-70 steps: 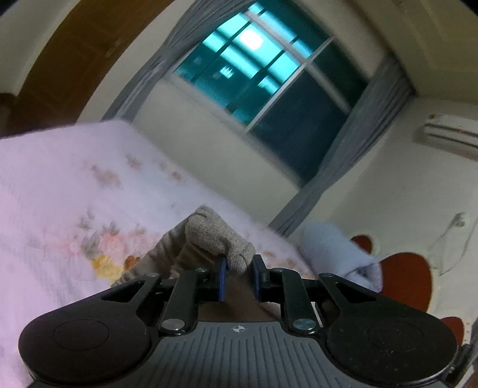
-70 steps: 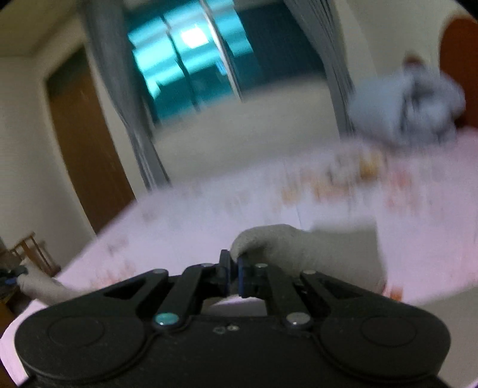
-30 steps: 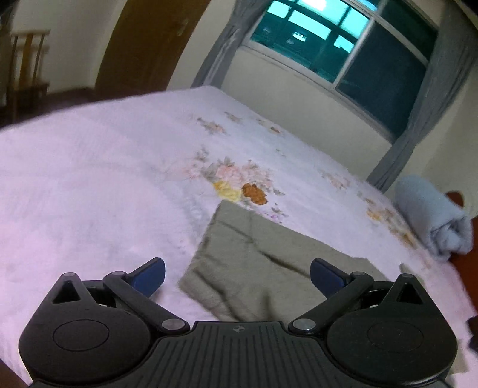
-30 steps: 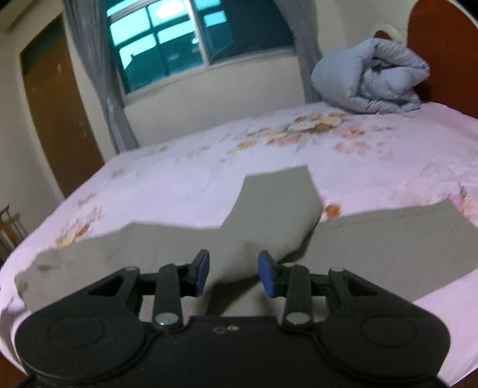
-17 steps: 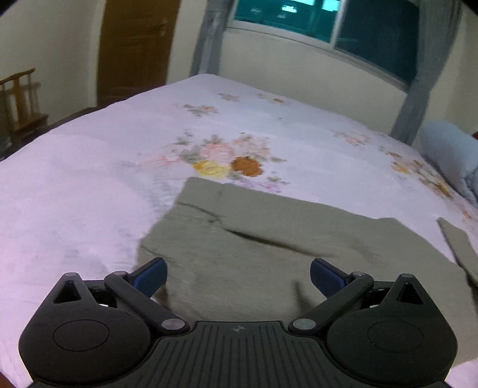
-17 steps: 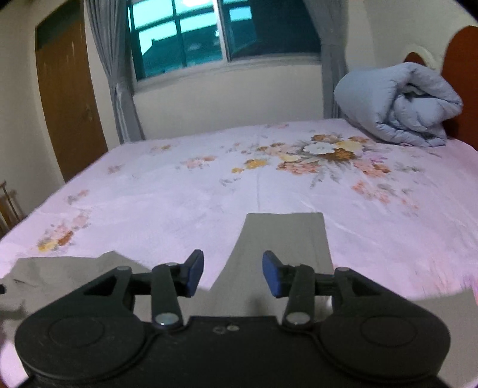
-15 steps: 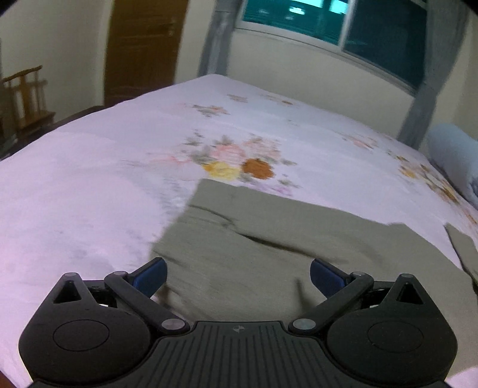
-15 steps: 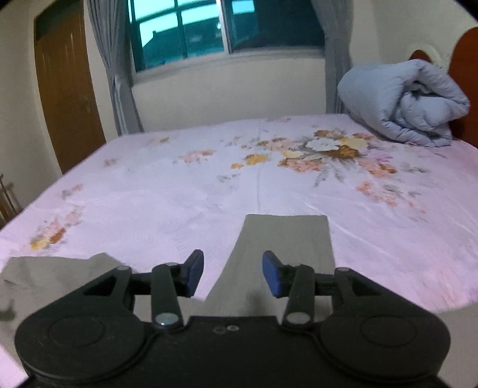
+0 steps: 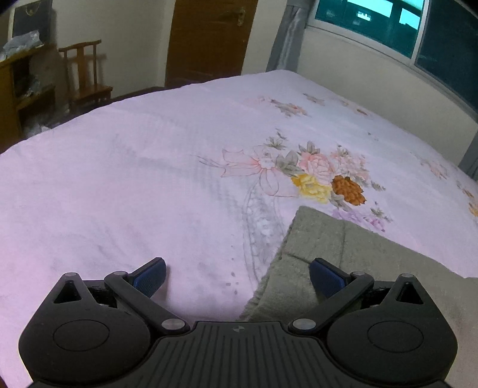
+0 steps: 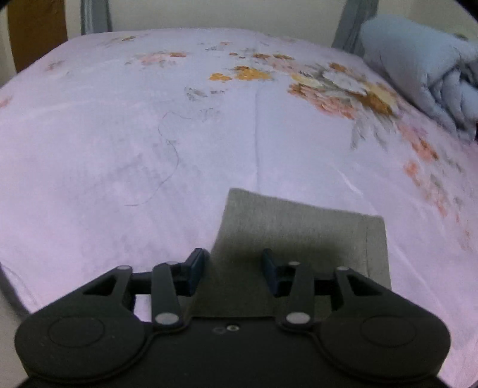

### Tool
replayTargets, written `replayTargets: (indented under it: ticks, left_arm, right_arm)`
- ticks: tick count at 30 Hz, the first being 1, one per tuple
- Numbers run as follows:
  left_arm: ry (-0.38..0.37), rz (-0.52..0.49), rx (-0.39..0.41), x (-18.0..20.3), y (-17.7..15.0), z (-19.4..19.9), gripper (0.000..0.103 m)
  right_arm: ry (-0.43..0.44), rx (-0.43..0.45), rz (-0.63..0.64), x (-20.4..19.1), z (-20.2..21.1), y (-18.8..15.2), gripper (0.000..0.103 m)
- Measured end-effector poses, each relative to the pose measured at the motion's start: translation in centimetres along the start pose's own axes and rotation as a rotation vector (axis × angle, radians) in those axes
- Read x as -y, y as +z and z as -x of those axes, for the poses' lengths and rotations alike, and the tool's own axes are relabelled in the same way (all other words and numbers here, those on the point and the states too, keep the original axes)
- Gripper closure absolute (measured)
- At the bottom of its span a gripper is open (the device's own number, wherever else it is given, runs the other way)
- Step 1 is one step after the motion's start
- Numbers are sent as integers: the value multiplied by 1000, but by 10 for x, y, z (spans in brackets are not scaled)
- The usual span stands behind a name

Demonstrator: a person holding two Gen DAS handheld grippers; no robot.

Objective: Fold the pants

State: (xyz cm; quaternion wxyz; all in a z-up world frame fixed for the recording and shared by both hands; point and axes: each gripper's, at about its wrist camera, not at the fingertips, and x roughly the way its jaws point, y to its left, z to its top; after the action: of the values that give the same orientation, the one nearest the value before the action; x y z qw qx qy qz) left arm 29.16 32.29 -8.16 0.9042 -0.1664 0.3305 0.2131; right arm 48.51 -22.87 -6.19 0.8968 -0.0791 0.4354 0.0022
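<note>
Spread under both of your grippers is a pink bedspread (image 9: 119, 179) printed with flowers, and the grey-green pants (image 10: 298, 226) lie flat on it. Your left gripper (image 9: 236, 276) has its jaws spread wide with nothing between them; its blue pads (image 9: 149, 273) hang over bare bedspread on one side and over the waist end of the pants (image 9: 328, 238) on the other, whose edge runs up between the two fingers. Your right gripper (image 10: 233, 270) is closing its jaws, and they are still apart; a pant-leg end lies beneath and between the fingers, but the pads are not pressing on the cloth. The hem of that leg sits just beyond the fingertips, square-cut, with a seam line near its right edge. Farther off in the right wrist view, a rolled pale-blue quilt (image 10: 418, 65) rests at the far right of the bed. In the left wrist view, a wooden chair (image 9: 86, 74) and a brown door (image 9: 209, 38) stand beyond the bed, with a window (image 9: 388, 24) and a grey curtain (image 9: 286, 35) to the right.
</note>
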Motion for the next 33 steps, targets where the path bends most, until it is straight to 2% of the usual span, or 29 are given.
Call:
replayTargets:
  ticks: [1,4,6,7,9,11,14,20,24,28,31,33]
  left_arm:
    - [7,0,7,1,-2,2,1]
    - [9,7,33,2,-3,8,1]
    - [-33,20,90,3,-7,22,1]
    - [-57,18,95,5,-10,26,1]
    - [-72,-24,62,12,-18,25,1]
    - [-70,-92,-8,19,-26,12,0]
    - [-118,-41,-34,9,-31,1,0]
    - [-143,-70,-51,8,-29,-3,0]
    - [-147,-84,-52,9,-29,-4,0]
    - [-145,-88,-53,8,-30,-4,0]
    - [-145,-96,-53,7,-30,-2,0]
    - [-145,-95,-52,8,-30,-4,0]
  right_arm:
    - [18,10,-12,2,3,-1,100]
    - [54,116,-109,25,38,-5,101]
    - [69,181,-163,46,74,-14,101]
    - [67,206,-175,54,90,-17,101]
    - [49,261,-200,74,124,-30,101]
    - [40,303,-250,100,153,-43,101]
    - [7,368,-302,134,193,-68,102]
    - [-50,437,-370,180,253,-112,102]
    - [-75,432,-435,208,267,-147,102]
    - [-86,392,-528,232,260,-189,102]
    - [-34,385,-636,252,248,-230,101]
    - [29,390,-755,266,235,-264,101]
